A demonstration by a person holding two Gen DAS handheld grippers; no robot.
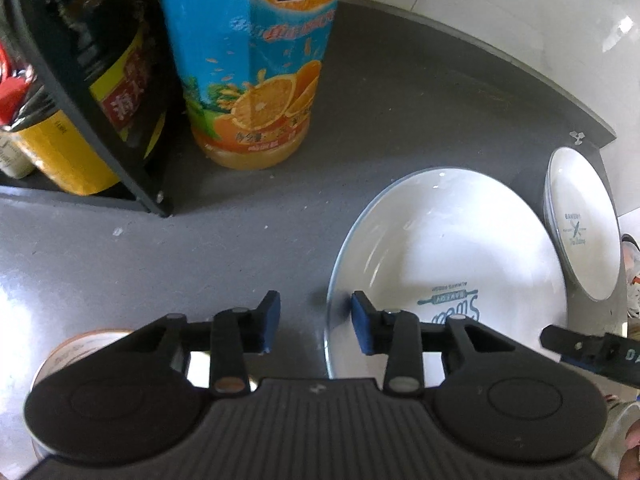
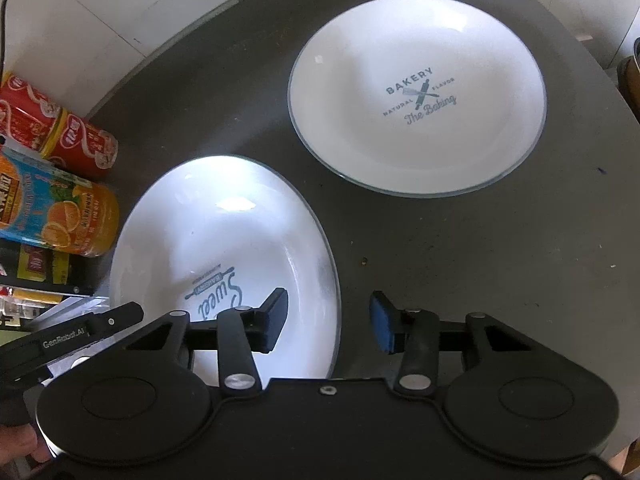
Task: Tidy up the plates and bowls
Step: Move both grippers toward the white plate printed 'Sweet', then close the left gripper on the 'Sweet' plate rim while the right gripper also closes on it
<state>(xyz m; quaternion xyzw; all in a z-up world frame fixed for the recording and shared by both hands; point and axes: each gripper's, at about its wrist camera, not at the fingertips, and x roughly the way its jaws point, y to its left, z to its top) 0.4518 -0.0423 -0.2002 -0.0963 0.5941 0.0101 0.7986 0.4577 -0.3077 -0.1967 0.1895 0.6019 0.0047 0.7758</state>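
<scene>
We hold two matching handheld tools. Our left gripper (image 1: pixel 314 322) is matte black plastic, with a ribbed central housing, two round domed covers at its sides, and slim linkage bars pinned by silver rivets. Its fingers (image 1: pixel 362 328) end in blue rubber pads. Our right gripper (image 2: pixel 330 322) has the same black body, silver rivets and a small hex screw at centre. White lettering reading "GenRobot.AI" runs along the left gripper's black side.
</scene>
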